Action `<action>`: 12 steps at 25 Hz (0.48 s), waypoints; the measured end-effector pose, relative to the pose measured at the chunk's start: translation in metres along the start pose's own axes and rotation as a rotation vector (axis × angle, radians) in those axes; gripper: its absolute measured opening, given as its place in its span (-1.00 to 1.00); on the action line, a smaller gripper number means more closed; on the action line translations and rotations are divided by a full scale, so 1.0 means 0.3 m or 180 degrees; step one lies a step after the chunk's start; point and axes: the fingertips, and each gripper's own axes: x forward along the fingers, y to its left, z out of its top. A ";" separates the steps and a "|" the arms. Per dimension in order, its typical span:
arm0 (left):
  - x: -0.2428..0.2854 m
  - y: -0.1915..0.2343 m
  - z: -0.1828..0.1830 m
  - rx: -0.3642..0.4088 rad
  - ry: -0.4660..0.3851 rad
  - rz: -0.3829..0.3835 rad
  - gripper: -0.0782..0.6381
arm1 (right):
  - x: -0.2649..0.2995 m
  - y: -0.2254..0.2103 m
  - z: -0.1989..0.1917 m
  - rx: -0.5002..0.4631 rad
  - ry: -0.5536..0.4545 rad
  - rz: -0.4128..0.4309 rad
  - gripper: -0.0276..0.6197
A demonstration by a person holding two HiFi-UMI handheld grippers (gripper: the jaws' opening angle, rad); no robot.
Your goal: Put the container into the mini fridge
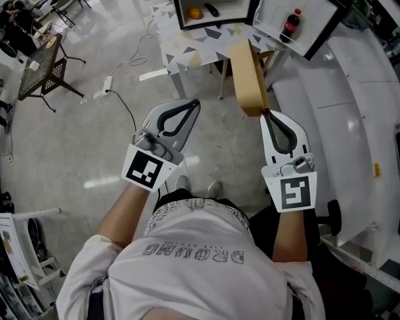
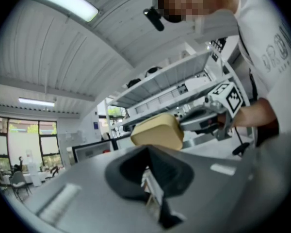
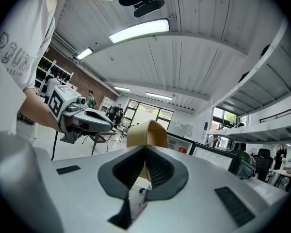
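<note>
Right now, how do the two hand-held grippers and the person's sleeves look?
Both the left gripper and the right gripper have pale grey bodies with black-lined tongs tapering to a point. Each carries a cube with black-and-white square markers. The person wears a white short-sleeved T-shirt with grey lettering.

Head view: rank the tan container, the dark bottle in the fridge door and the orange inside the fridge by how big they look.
1. tan container: clearly largest, though it is nearest the camera, held in the right claw.
2. dark bottle.
3. orange: smallest.
</note>
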 end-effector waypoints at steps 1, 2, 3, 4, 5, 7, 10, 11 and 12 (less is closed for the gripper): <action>0.008 -0.009 0.004 0.0026 0.0009 -0.0003 -0.76 | -0.008 -0.008 -0.002 0.0001 -0.0010 0.0004 -0.88; 0.015 -0.016 0.007 0.0041 0.0015 -0.0002 -0.76 | -0.016 -0.015 -0.005 0.0003 -0.0016 0.0009 -0.88; 0.022 -0.022 0.011 0.0048 0.0018 0.0003 -0.76 | -0.023 -0.022 -0.009 0.0007 -0.0021 0.0012 -0.88; 0.028 -0.026 0.013 0.0050 0.0018 0.0008 -0.76 | -0.028 -0.029 -0.014 0.0009 -0.0023 0.0013 -0.88; 0.032 -0.030 0.014 0.0056 0.0017 0.0012 -0.76 | -0.032 -0.035 -0.019 0.0007 -0.0022 0.0014 -0.88; 0.041 -0.034 0.015 0.0078 0.0023 0.0016 -0.76 | -0.035 -0.046 -0.029 0.0008 -0.0015 0.0017 -0.88; 0.057 -0.032 0.012 0.0085 0.0036 0.0025 -0.76 | -0.031 -0.060 -0.037 0.0024 -0.0020 0.0025 -0.88; 0.062 -0.031 0.009 0.0096 0.0037 0.0024 -0.76 | -0.028 -0.064 -0.041 0.0023 -0.0014 0.0029 -0.88; 0.067 -0.028 0.006 0.0091 0.0032 0.0029 -0.76 | -0.024 -0.068 -0.045 0.0016 -0.0009 0.0033 -0.88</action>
